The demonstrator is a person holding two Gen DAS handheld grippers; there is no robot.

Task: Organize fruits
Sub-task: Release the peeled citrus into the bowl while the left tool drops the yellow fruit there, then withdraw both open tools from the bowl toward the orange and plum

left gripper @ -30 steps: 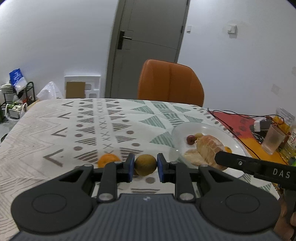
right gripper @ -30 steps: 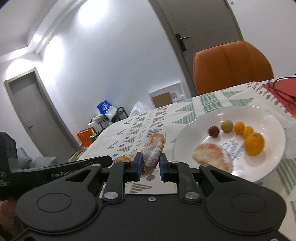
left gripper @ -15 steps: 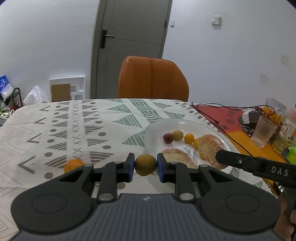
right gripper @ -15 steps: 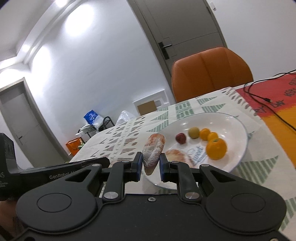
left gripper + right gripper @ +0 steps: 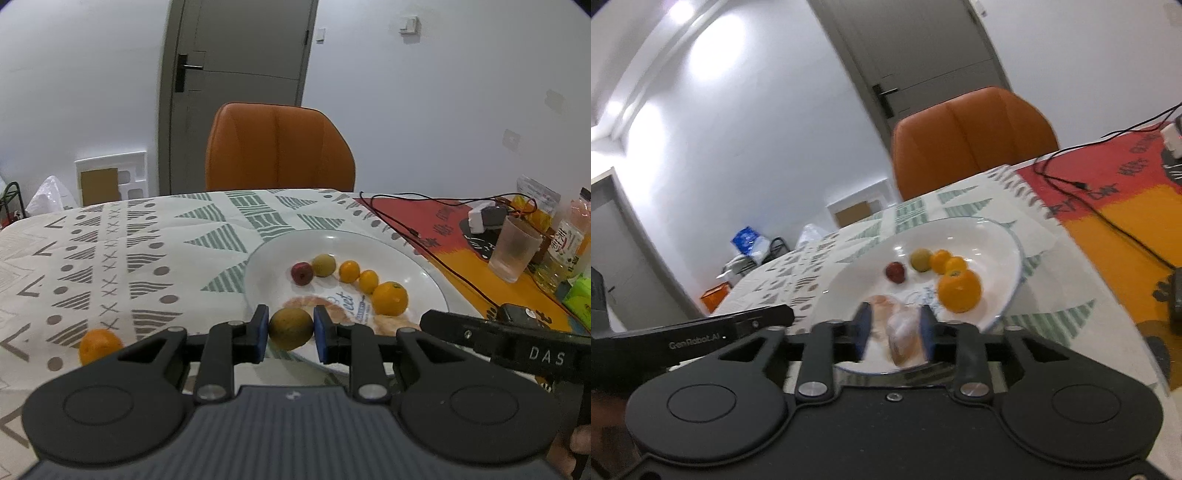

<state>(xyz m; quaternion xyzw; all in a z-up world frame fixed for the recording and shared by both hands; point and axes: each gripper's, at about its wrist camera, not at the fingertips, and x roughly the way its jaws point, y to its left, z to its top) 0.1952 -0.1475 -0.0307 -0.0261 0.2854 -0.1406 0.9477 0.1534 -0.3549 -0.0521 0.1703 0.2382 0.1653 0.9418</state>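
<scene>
My left gripper (image 5: 289, 334) is shut on a round brownish-green fruit (image 5: 290, 328), held at the near rim of the white plate (image 5: 424, 258). The plate holds a red fruit (image 5: 301, 273), a green fruit (image 5: 324, 265), two small oranges, a larger orange (image 5: 390, 298) and a peeled pomelo piece (image 5: 306, 303). My right gripper (image 5: 894, 330) has its jaws parted over the plate (image 5: 1006, 258), with a pomelo segment (image 5: 905, 338) lying loose between them against the right finger. A loose orange (image 5: 99, 345) lies on the tablecloth to the left.
An orange chair (image 5: 279, 147) stands behind the table. At the right are black cables (image 5: 406, 229), a frosted cup (image 5: 514, 248), a juice bottle (image 5: 570, 236) and a green pack (image 5: 580, 301) on a red-orange mat.
Both grippers moved right toward the plate. My right gripper opened and let go of the pomelo segment over the plate. My left gripper still holds the round fruit.
</scene>
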